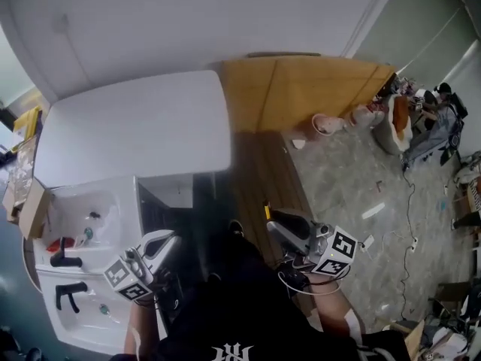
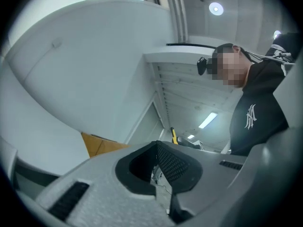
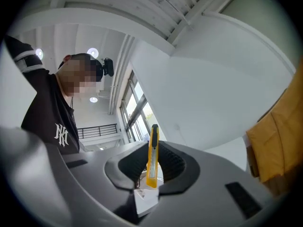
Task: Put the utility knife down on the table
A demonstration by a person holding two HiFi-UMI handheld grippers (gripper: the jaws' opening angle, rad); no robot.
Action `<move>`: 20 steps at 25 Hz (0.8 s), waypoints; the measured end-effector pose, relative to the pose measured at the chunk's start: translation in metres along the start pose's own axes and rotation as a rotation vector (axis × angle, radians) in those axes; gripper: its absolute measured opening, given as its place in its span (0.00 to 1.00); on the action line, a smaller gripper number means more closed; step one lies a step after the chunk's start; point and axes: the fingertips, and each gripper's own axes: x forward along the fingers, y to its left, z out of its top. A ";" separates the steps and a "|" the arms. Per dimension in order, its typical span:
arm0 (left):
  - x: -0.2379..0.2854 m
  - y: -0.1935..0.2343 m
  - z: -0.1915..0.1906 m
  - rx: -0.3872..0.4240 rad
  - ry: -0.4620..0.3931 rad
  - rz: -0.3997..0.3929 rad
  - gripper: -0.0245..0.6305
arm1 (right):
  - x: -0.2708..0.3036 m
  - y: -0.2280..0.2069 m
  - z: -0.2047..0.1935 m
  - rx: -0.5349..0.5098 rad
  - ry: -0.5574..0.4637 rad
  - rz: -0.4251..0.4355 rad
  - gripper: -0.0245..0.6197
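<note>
Clamped between both ribbed pads of the right tool (image 3: 152,168): a slim yellow utility knife (image 3: 152,150), standing on end and poking out past the jaw tips. Held low by the person's body, off the right edge of the white counter (image 1: 135,130) and well apart from its top. Left tool (image 2: 158,173) closed pad to pad on nothing, also low, on the near side of the counter.

For a clean put-down:
- Carry the right tool left and forward over bare white surface, well inside the right edge.
- Tip the tool over to lay the knife flat rather than upright.
- Bring the knife's long side onto the counter before parting the jaws.
- Open slowly and only a little, likely enough for so thin a body.
- Draw back along the line of the jaws, not sideways, to avoid flicking the knife.
- Blade out or in: impossible to tell, so treat the free end as sharp.
- Keep the left tool out of the way.
</note>
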 end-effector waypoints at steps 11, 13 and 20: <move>0.077 0.121 0.074 0.050 -0.030 0.301 0.05 | 0.133 -0.175 0.020 0.179 0.098 0.306 0.12; 0.086 0.141 0.082 0.059 -0.036 0.350 0.05 | 0.156 -0.201 0.022 0.182 0.127 0.345 0.12; 0.083 0.209 0.090 0.012 -0.049 0.417 0.05 | 0.218 -0.248 0.011 0.184 0.174 0.382 0.12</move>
